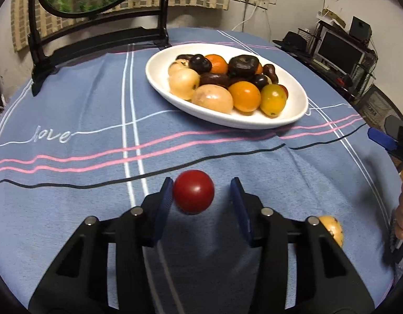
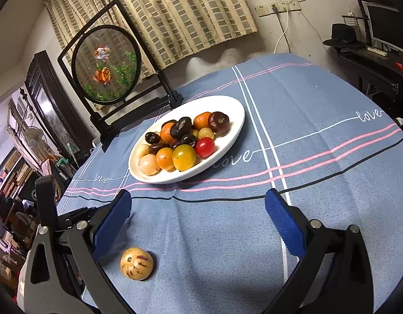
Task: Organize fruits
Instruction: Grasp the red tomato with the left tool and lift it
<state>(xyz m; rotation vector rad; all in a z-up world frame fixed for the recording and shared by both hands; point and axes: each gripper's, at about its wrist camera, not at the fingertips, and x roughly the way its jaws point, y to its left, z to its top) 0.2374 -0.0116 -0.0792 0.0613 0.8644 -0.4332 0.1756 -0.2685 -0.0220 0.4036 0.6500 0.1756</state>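
A white oval plate (image 1: 293, 120) holds several fruits: orange, yellow, tan and dark ones; it also shows in the right wrist view (image 2: 235, 120). A red tomato (image 1: 193, 191) lies on the blue cloth between the jaws of my left gripper (image 1: 201, 198). The jaws are open; the left pad touches or nearly touches the tomato, the right pad is apart. A tan speckled fruit (image 2: 136, 263) lies on the cloth just inside the left finger of my open, empty right gripper (image 2: 198, 222). It also shows at the left wrist view's right (image 1: 332, 229).
A black stand with a round goldfish screen (image 2: 107, 64) stands behind the plate at the table's back. The blue striped tablecloth (image 2: 306, 157) covers the table. A desk with a monitor (image 1: 337, 49) and a hat is beyond the right edge.
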